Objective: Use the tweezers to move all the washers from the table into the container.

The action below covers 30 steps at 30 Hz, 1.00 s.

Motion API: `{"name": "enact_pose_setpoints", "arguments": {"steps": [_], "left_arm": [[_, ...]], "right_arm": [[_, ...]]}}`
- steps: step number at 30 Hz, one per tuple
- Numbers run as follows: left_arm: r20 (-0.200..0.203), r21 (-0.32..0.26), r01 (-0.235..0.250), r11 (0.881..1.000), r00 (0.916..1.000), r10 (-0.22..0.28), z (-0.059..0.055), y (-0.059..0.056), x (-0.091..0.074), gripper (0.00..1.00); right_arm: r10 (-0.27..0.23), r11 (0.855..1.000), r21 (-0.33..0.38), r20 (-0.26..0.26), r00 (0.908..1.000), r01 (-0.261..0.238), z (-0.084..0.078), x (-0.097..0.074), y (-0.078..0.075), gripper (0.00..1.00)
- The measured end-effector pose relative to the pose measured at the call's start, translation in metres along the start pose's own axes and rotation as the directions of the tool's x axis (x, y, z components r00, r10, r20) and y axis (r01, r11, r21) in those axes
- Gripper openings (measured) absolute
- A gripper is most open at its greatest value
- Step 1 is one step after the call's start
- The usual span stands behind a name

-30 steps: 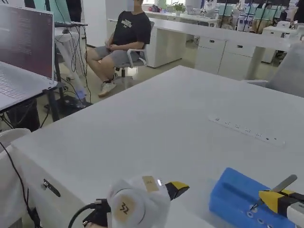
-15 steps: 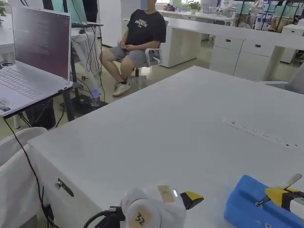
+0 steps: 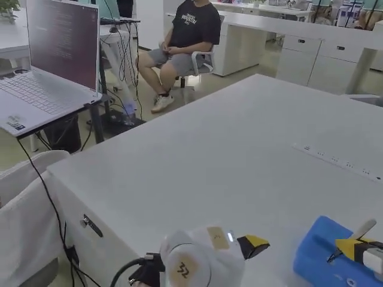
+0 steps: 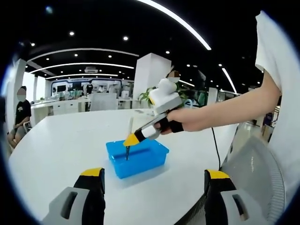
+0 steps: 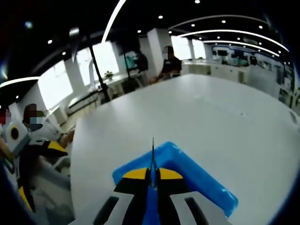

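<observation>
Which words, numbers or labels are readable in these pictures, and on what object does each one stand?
"32": on the round white cap of the left hand-held gripper.
Laptop screen: text too small to read.
Sticker beside its keyboard: too small to read.
Print on the black T-shirt in the background: blurred.
Small label on the same gripper: unreadable.

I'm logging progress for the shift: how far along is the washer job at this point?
Done: cannot tell; washers are too small to make out on the table or in the container. In hand: the right gripper is shut on the tweezers, tip down in the container, perhaps a drop-off. The left gripper is open. Left: any washers remaining on the table.
</observation>
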<state>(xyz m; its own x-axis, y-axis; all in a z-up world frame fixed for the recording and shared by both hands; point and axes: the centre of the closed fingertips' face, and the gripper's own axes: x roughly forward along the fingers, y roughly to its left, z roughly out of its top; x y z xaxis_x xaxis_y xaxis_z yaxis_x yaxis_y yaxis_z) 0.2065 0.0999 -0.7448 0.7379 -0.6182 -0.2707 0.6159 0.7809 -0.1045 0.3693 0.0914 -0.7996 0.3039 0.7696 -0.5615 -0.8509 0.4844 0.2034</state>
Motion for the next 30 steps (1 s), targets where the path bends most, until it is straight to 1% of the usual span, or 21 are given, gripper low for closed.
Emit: {"name": "enact_pose_setpoints", "arguments": {"steps": [4,6,10,12,14,15,18,20,22,23,26,28,29,30], "left_arm": [[0.009,-0.006,-0.007,1.0,0.9999,0.007,0.002,0.001,0.0,0.89],[0.006,-0.004,-0.005,1.0,1.0,0.005,0.001,0.001,0.0,0.89],[0.002,-0.001,0.002,1.0,1.0,-0.002,0.001,-0.001,0.0,0.89],[0.04,-0.014,0.018,1.0,0.999,-0.018,0.007,-0.003,-0.001,0.9],[0.033,-0.012,0.008,1.0,0.9994,-0.007,0.006,0.0,-0.001,0.9],[0.034,-0.014,0.011,1.0,0.9994,-0.01,0.006,-0.001,-0.001,0.9],[0.04,-0.007,0.016,1.0,0.9991,-0.016,0.006,-0.002,-0.002,0.89],[0.04,-0.006,0.014,1.0,0.9991,-0.014,0.007,-0.002,-0.001,0.89],[0.037,0.014,0.004,1.0,0.9993,-0.004,0.008,-0.001,-0.001,0.89],[0.041,0.016,0.008,1.0,0.9991,-0.008,0.008,-0.002,-0.002,0.89],[0.046,0.014,0.009,1.0,0.9989,-0.01,0.009,-0.001,-0.002,0.89],[0.059,0.005,0.018,1.0,0.9981,-0.018,0.011,-0.002,-0.002,0.88],[0.058,0.005,0.019,1.0,0.9981,-0.02,0.011,-0.002,-0.002,0.89],[0.057,0.004,0.025,1.0,0.998,-0.025,0.011,-0.003,-0.002,0.89]], "right_arm": [[-0.002,1.0,-0.005,-0.007,1.0,0.002,0.001,0.004,-0.002,0.03],[0.001,1.0,-0.004,-0.006,1.0,-0.001,0.0,0.006,-0.002,0.03],[0.003,1.0,-0.022,-0.017,0.9999,-0.003,-0.001,0.009,0.003,0.03],[0.002,1.0,-0.02,-0.017,0.9998,-0.003,-0.002,0.011,0.002,0.03],[0.01,0.999,-0.033,-0.028,0.9995,-0.011,-0.005,0.013,0.005,0.03],[0.008,0.999,-0.042,-0.032,0.9994,-0.01,-0.006,0.013,0.006,0.03],[-0.003,0.999,-0.05,-0.035,0.9994,0.001,-0.008,0.011,0.008,0.03],[-0.012,0.999,-0.051,-0.038,0.9992,0.01,-0.008,0.011,0.005,0.03],[-0.02,0.998,-0.055,-0.037,0.9991,0.018,-0.008,0.01,0.004,0.03],[-0.03,0.998,-0.049,-0.034,0.999,0.028,-0.008,0.01,0.002,0.03],[-0.038,0.999,-0.029,-0.026,0.9989,0.037,-0.007,0.009,0.001,0.04],[-0.06,0.998,-0.026,-0.027,0.9978,0.059,-0.008,0.007,0.0,0.04],[-0.073,0.997,-0.02,-0.028,0.9969,0.073,-0.009,0.005,-0.002,0.04],[-0.077,0.997,-0.016,-0.026,0.9967,0.076,-0.009,0.004,-0.002,0.04]]}}
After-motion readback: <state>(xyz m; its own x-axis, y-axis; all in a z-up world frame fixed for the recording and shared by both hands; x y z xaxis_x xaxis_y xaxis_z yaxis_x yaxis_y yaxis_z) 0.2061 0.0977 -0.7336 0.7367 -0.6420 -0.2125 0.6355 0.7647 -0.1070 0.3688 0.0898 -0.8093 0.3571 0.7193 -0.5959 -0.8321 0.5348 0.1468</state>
